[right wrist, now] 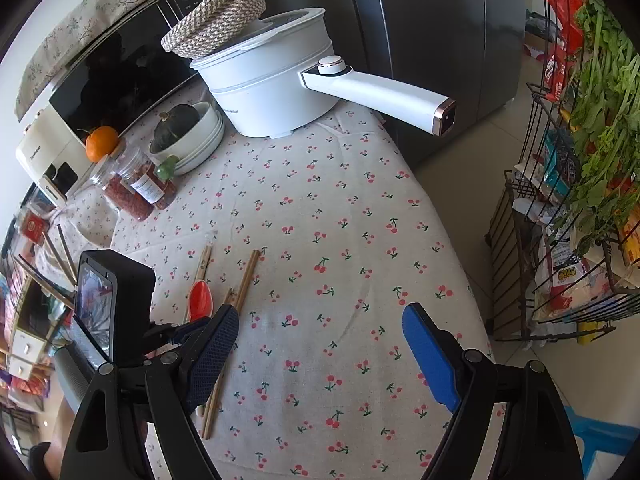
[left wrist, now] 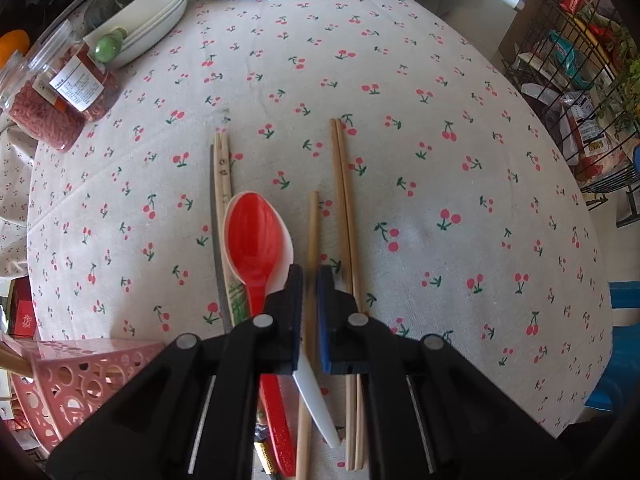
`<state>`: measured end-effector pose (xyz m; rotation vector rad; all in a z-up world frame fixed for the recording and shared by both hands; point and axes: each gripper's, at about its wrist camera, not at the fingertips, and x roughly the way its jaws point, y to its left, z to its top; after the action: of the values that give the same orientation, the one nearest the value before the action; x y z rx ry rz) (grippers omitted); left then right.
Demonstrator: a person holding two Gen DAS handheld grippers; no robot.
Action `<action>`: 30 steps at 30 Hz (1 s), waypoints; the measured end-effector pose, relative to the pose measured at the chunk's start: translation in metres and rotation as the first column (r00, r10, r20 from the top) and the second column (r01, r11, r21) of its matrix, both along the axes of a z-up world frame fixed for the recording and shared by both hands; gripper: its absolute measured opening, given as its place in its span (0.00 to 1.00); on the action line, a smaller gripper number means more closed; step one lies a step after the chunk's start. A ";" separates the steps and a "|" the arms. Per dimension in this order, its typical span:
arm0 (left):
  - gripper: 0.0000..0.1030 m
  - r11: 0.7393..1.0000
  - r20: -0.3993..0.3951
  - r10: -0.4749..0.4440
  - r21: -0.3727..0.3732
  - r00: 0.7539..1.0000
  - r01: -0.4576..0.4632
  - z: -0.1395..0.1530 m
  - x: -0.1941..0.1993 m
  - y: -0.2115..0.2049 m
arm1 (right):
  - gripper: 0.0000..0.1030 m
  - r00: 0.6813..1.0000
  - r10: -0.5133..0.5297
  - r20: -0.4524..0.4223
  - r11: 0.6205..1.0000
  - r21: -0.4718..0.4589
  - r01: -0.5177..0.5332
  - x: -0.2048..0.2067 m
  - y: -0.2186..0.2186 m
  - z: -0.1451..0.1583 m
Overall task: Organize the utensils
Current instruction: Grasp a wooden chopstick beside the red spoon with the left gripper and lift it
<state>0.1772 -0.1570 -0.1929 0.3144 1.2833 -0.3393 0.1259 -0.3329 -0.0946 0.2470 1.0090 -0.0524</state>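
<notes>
Left tongs (left wrist: pixel 309 280) clamped on single chopstick (left wrist: pixel 313 232), red spoon (left wrist: pixel 256 236) crowding beside; right tongs (right wrist: pixel 320 344) gaping, empty.

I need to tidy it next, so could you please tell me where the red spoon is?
In the left wrist view, the red spoon lies on the tablecloth, left of the single chopstick.

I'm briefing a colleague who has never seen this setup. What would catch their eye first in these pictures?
Probably the red spoon, lying among wooden chopsticks on the cherry-print tablecloth, with the left gripper shut on a single chopstick just right of it. Next, the big white electric pot at the table's far end, its long handle jutting over the edge. The right gripper hangs open over bare cloth.
</notes>
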 end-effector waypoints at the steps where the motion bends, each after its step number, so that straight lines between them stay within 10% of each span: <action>1: 0.08 1.000 -0.004 0.000 -0.004 1.000 0.000 -0.001 0.001 0.001 | 0.83 1.000 0.001 -0.003 1.000 -0.001 -0.001 0.000 0.000 -0.001; 9: 0.06 0.998 -0.024 0.015 -0.057 1.000 -0.016 0.000 0.005 0.015 | 0.83 1.000 -0.007 -0.011 1.000 0.003 0.007 0.000 -0.001 -0.003; 23: 0.06 0.968 0.266 -0.001 -0.242 0.964 0.068 0.118 -0.066 0.064 | 0.83 1.000 -0.006 -0.024 0.999 0.044 0.007 0.003 0.012 -0.007; 30: 0.06 0.931 0.302 0.057 -0.359 0.951 0.059 0.132 -0.091 0.105 | 0.82 0.995 0.062 -0.079 0.997 0.056 -0.058 0.022 0.050 -0.034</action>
<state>0.0863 -0.0516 -0.0607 0.0457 0.8888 -0.5012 0.1481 -0.2831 -0.1284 0.2651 1.0988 0.0194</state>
